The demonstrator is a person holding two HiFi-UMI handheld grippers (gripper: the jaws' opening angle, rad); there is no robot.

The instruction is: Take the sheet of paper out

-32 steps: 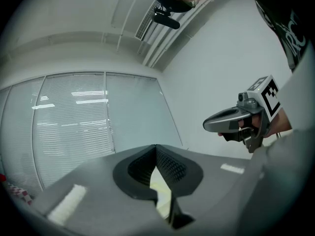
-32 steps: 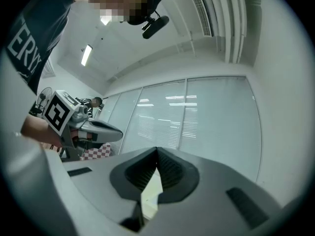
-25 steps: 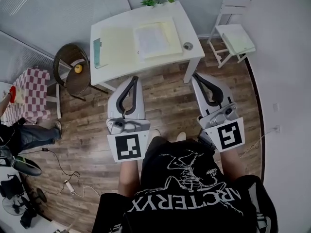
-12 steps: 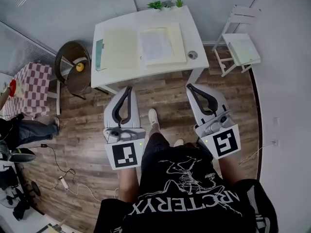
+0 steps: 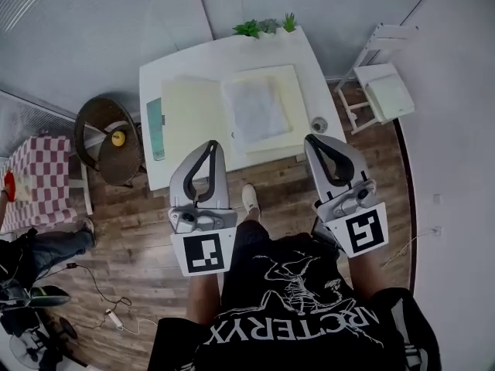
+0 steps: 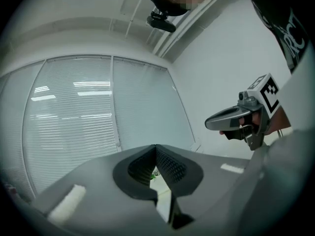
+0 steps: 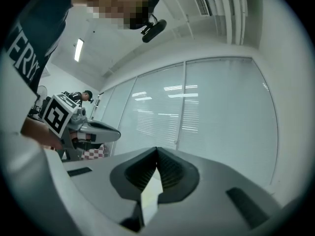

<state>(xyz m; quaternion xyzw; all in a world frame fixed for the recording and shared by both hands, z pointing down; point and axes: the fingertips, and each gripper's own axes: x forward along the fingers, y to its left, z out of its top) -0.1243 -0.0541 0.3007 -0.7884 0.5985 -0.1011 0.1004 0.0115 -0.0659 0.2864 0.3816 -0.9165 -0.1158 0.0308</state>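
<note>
Sheet of paper (image 5: 259,113), thin, limp, probably tear-prone, on open yellow folder (image 5: 193,118) mid-tabletop: pinch its near edge; left gripper (image 5: 209,147), right gripper (image 5: 315,140), jaws together, empty.

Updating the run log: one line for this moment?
left gripper: shut, empty | right gripper: shut, empty | sheet of paper: on yellow folder, untouched

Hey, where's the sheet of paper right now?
In the head view, the sheet of paper lies on the right half of the open yellow folder on the white table, with the potted plants behind it at the far edge.
</note>
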